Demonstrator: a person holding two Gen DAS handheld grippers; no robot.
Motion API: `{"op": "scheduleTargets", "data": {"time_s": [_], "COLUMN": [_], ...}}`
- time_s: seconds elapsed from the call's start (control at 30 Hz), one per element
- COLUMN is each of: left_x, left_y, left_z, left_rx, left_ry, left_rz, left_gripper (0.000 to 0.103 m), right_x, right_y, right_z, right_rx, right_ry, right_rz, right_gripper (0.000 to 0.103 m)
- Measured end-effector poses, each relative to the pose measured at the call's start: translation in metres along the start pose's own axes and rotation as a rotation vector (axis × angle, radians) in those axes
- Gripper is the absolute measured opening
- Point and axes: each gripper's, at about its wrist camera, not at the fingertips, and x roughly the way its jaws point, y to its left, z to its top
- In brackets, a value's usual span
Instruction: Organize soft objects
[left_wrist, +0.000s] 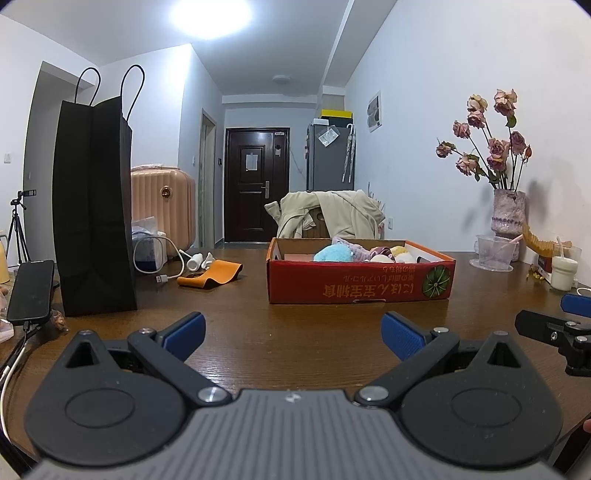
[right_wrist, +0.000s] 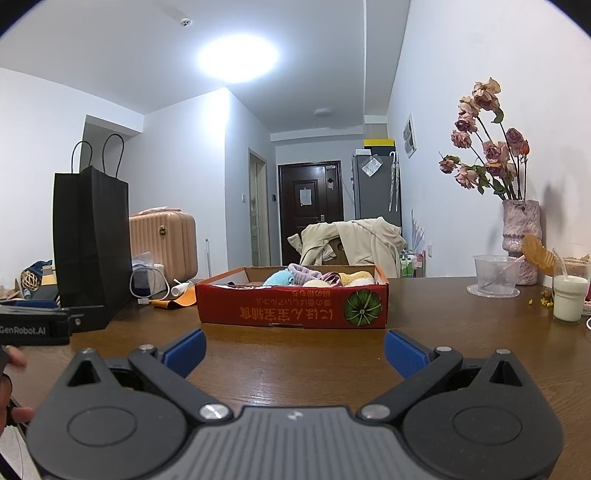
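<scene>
The left hand-held gripper (left_wrist: 293, 334) hovers low over the wooden counter (left_wrist: 295, 325) with its blue-padded fingers spread wide and nothing between them. Ahead sits a red cardboard box (left_wrist: 360, 282) holding what look like plush toys (left_wrist: 332, 253), well apart from a tall black paper bag (left_wrist: 94, 206) standing at the left. The right hand-held gripper (left_wrist: 565, 314) pokes in at the right edge.

Bare table (left_wrist: 295, 332) lies before the box (left_wrist: 360, 284); a tall bag (left_wrist: 94, 206) stands left of it, cups (right_wrist: 496, 275) right.
</scene>
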Motion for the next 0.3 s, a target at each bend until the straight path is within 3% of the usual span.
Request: {"op": "scheduleTargets", "data": {"time_s": [0.3], "left_x": [0.0], "left_y": [0.0035], "left_z": [0.0016], "left_rx": [-0.01], "left_ry": [-0.013], "left_rz": [-0.025], "left_gripper": [0.103], "right_x": [-0.0004], "right_y": [-0.0004], "right_z": [0.0018], "right_rx": [0.005], "right_ry": [-0.005], "right_rz": [0.001], "right_gripper": [0.103]}}
